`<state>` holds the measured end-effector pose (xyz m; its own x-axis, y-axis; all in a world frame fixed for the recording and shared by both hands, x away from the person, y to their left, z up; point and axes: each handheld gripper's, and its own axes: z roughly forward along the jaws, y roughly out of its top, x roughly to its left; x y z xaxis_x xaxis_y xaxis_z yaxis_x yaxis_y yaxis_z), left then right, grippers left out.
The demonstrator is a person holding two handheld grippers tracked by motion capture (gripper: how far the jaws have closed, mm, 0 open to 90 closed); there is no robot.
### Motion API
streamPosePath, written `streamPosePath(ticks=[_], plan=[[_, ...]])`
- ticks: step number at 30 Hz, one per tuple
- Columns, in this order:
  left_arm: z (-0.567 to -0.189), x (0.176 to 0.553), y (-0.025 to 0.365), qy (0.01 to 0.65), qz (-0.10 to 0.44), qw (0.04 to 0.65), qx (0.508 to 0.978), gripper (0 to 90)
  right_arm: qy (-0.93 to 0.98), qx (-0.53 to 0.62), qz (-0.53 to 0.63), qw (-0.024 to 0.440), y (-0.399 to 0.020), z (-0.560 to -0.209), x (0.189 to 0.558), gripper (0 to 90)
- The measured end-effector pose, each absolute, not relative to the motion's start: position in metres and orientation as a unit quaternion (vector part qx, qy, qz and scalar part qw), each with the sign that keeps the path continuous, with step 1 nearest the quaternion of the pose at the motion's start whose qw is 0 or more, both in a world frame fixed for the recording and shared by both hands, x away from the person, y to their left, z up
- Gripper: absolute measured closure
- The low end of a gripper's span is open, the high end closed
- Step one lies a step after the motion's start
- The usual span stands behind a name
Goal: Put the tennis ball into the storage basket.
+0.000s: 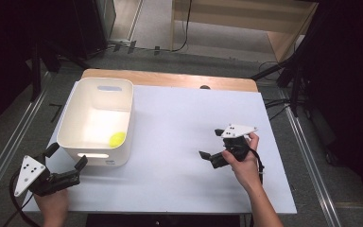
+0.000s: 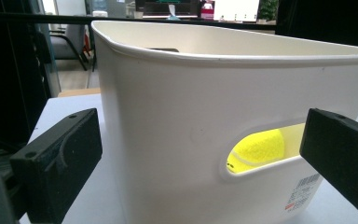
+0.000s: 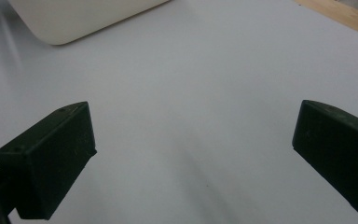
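Nearness is favouring the left gripper (image 1: 66,163): it is sitting just beside the near left corner of the white plastic bin (image 1: 71,120), jaws spread wide and holding nothing, pointing at the bin's near wall. The yellow tennis ball (image 1: 117,138) is lying inside the bin, by its near right corner, showing through the handle slot. The right gripper (image 1: 211,144) is hovering well apart over the bare white tabletop (image 1: 179,123), also wide open and empty, aimed leftward toward the bin.

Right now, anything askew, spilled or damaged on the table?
Nothing stands out. The white bin sits upright on the table with the yellow ball inside. The left gripper and the right gripper are both open and hold nothing.
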<state>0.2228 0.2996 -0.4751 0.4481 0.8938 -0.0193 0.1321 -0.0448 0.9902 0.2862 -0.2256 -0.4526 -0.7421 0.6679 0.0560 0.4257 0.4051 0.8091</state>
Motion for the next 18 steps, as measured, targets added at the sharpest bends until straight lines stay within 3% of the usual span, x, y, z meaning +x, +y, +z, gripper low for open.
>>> streamPosePath(ticks=[18], plan=[[-0.475,0.223,0.299,0.401,0.339,0.56,0.64,0.0,0.799,0.359,0.457,0.154,-0.26,-0.471,0.265,0.0]])
